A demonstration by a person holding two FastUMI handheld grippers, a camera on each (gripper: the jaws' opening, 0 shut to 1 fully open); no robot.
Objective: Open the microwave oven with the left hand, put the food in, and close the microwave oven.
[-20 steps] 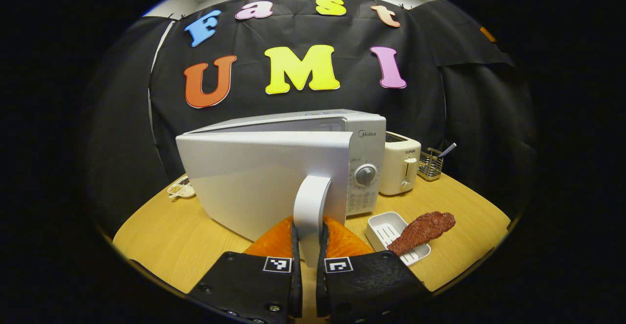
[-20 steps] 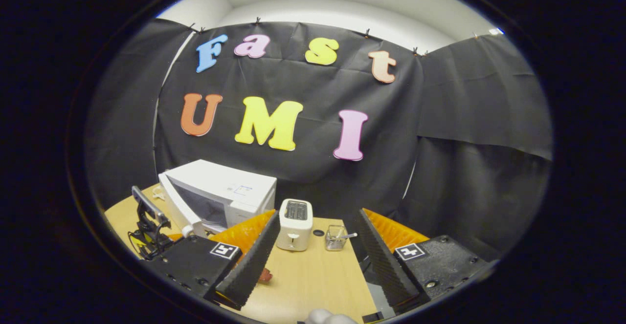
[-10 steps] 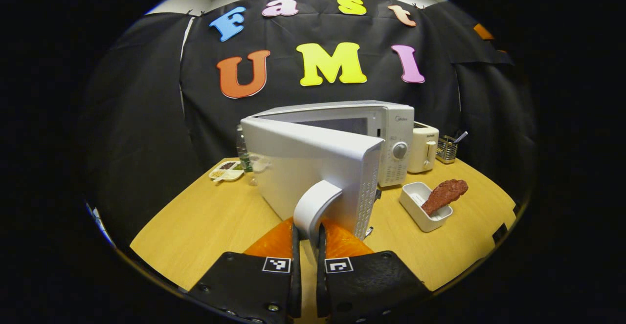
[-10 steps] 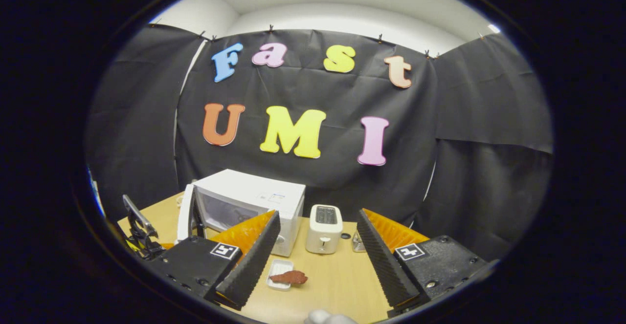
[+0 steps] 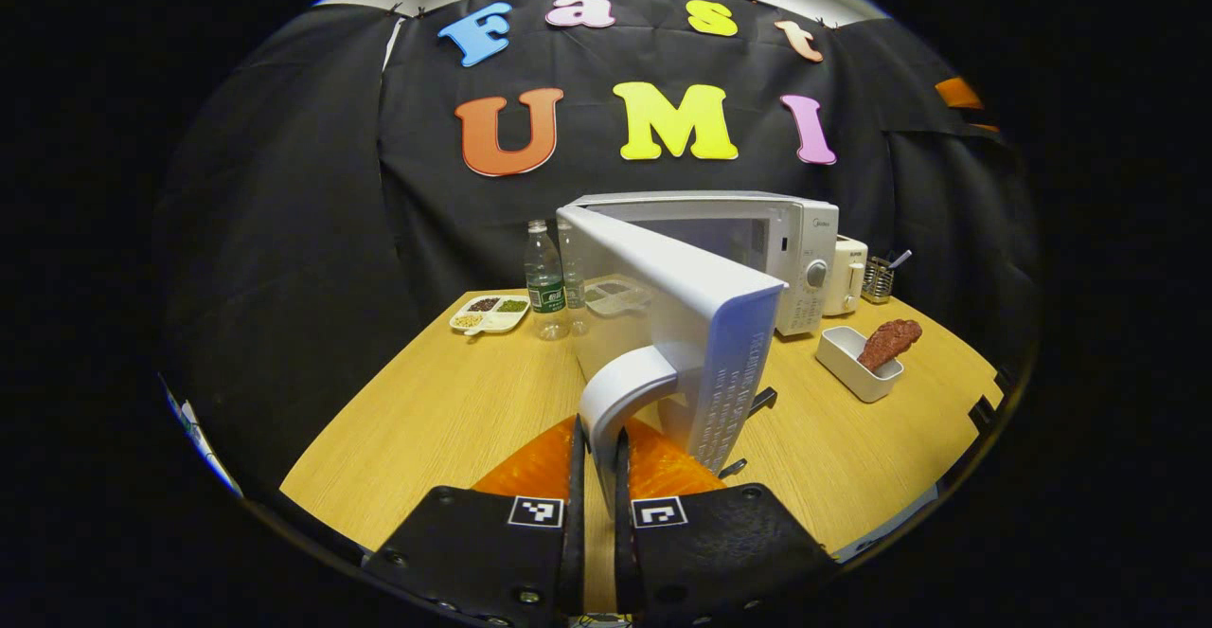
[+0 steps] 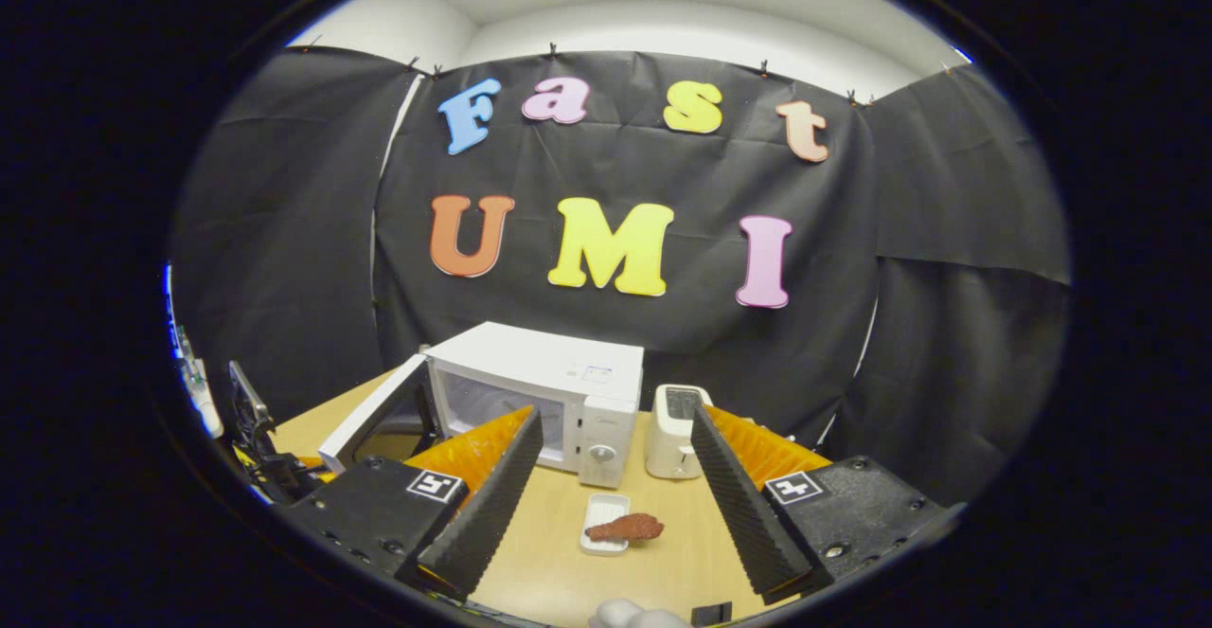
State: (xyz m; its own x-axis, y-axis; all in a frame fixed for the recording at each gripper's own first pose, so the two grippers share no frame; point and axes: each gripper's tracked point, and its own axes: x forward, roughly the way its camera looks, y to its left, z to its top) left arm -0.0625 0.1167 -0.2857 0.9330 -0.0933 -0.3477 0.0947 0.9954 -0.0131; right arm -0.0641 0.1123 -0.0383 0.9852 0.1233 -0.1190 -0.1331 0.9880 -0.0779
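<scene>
The white microwave (image 5: pixel 748 230) (image 6: pixel 559 372) stands at the back of the wooden table with its door (image 5: pixel 682 325) (image 6: pixel 374 415) swung wide open to the left. My left gripper (image 5: pixel 595 476) is shut on the door's curved white handle (image 5: pixel 620 386). A brownish-red piece of food (image 5: pixel 888 342) (image 6: pixel 625 527) lies across a small white tray (image 5: pixel 852 363) (image 6: pixel 601 522) in front of the microwave. My right gripper (image 6: pixel 611 505) hangs open above the table, with the food between its fingers farther off. The left gripper (image 6: pixel 260 429) appears at the far left edge in the right gripper view.
A cream toaster (image 5: pixel 846 273) (image 6: pixel 674 431) stands right of the microwave, with a wire utensil basket (image 5: pixel 881 278) beyond it. Left of the door are a water bottle (image 5: pixel 544 282) and a divided snack dish (image 5: pixel 490 314). The table's front edge (image 5: pixel 900 524) runs near.
The microwave door has swung from nearly shut to wide open, pulled by my left gripper on its handle. The right gripper view has shifted, bringing the food and tray between its fingers.
</scene>
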